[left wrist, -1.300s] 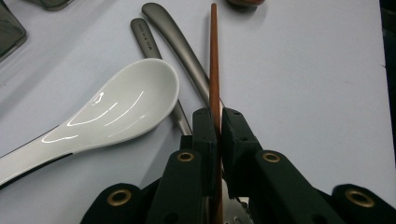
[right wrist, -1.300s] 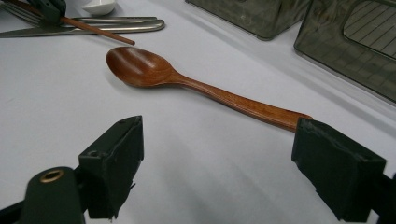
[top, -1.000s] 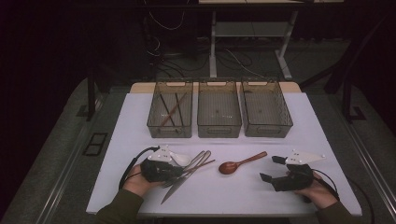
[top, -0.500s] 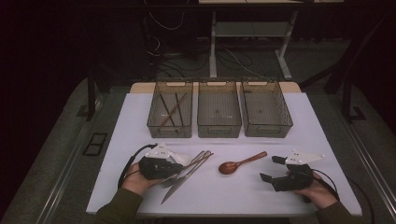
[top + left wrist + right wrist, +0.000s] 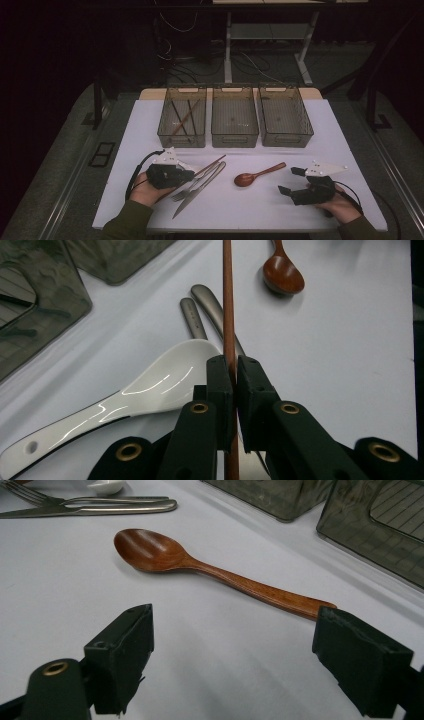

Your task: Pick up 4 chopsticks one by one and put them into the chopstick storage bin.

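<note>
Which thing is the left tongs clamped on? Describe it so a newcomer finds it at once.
Start at the white table and go to its front left, where the cutlery lies below the leftmost bin. The left tongs are shut on a thin reddish-brown wooden stick. Unlike the metal fork, the knife and the white spoon beside it, it is straight, slim and plain.
</note>
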Demonstrator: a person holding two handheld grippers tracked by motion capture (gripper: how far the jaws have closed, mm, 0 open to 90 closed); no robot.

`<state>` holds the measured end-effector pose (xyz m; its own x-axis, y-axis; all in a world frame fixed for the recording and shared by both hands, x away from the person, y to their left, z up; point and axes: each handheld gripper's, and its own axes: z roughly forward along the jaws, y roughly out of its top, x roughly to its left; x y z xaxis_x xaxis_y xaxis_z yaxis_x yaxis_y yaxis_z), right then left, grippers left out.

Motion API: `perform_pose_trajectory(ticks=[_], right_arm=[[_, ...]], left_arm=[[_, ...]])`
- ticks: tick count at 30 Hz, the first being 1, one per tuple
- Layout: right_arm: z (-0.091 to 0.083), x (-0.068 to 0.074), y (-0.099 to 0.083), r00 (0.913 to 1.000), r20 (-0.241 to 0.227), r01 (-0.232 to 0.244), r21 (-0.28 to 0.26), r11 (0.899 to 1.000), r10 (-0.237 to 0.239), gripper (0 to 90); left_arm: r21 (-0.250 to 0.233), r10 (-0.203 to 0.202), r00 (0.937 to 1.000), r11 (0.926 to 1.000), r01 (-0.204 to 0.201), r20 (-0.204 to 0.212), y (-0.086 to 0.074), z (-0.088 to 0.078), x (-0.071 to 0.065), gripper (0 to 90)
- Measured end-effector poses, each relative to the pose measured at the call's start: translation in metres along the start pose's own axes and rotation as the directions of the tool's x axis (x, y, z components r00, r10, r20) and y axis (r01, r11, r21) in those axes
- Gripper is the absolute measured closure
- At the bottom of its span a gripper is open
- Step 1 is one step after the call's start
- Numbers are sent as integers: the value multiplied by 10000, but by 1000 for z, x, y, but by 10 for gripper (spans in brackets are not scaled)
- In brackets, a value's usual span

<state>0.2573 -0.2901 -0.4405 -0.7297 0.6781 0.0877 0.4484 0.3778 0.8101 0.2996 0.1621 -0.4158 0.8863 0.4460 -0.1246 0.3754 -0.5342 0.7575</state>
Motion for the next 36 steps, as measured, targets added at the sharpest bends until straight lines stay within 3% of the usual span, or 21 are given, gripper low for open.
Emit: perform_pose_trajectory(ticks=[9, 19, 29, 36], right_arm=[[1, 0, 0, 10000, -11, 6, 5, 10000, -6, 166], [1, -1, 0, 10000, -15, -45, 16, 10000, 45, 166], [1, -1, 0, 10000, -20, -56, 29, 10000, 56, 166], [1, -2, 0, 10000, -8, -87, 34, 10000, 87, 166]], left_arm=[[-502, -445, 9987, 9978, 432, -252, 6, -11, 6, 839], [-1173, -811, 9955, 9903, 749, -495, 15, -23, 15, 839], [-1765, -869, 9940, 9815, 740, -670, 26, -37, 22, 839], [-2218, -884, 9929, 9727, 687, -801, 42, -45, 30, 839]])
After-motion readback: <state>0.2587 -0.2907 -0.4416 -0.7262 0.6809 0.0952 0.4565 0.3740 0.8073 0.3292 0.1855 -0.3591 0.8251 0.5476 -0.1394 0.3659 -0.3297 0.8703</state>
